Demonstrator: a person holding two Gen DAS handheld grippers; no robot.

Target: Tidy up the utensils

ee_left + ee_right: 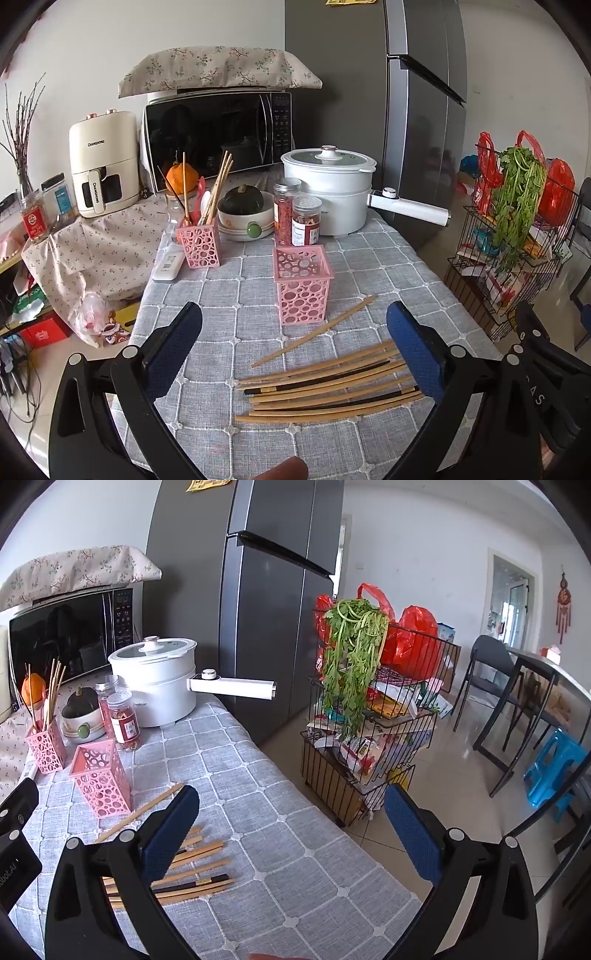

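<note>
Several wooden chopsticks point(328, 387), some with dark ends, lie in a loose pile on the grey checked tablecloth point(388, 266); one chopstick point(314, 332) lies apart, slanting toward an empty pink perforated holder point(302, 284). A second pink holder point(199, 240) behind it on the left carries upright chopsticks and spoons. My left gripper point(294, 345) hovers open above the pile, nothing between its blue pads. My right gripper point(291, 827) is open too, over the table's right edge, with the pile point(192, 867) under its left finger. Both holders show in the right wrist view: the empty holder point(101, 775) and the filled holder point(46, 747).
A white electric pot point(332, 192) with a long handle, two spice jars point(295, 218), a bowl holding a squash point(243, 210), a microwave point(218, 136) and an air fryer point(103, 166) crowd the back. A wire rack point(376, 731) with greens stands beside the table by the fridge point(258, 609).
</note>
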